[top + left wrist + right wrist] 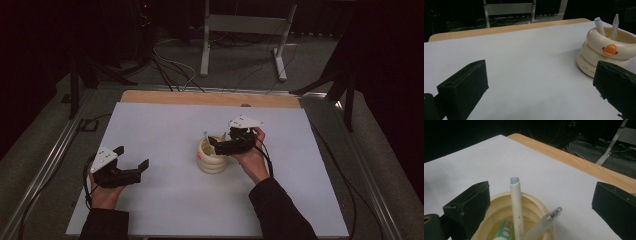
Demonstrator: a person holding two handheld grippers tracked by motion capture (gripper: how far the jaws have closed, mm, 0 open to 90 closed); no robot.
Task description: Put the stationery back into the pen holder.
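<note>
Pen cup [211, 159], cream and ringed like stacked doughnuts, sits near the middle of the white table sheet [165, 125], a little toward my right; nothing else lies on the sheet, and the strip of wooden table edge [210, 98] runs along the far side with a metal table frame [245, 30] on the floor beyond; in the left gripper view I see an orange duck bill [610, 49] on the cup's upper ring and small lettering on the lowest ring; inside the cup stand a white pen with a pale blue tip [516, 207] and a frosted clear pen [541, 225], both leaning, and a green-labelled item [503, 232] lies lower down in the bowl; my right gripper [220, 145] hovers right over the cup's mouth, hand behind it on the right side, jaws spread wide with the two pens rising between them, touching neither that I can tell; my left gripper [132, 159] rests low at the left of the sheet, well apart from the cup, jaws spread and holding nothing, pointed across toward the cup.
</note>
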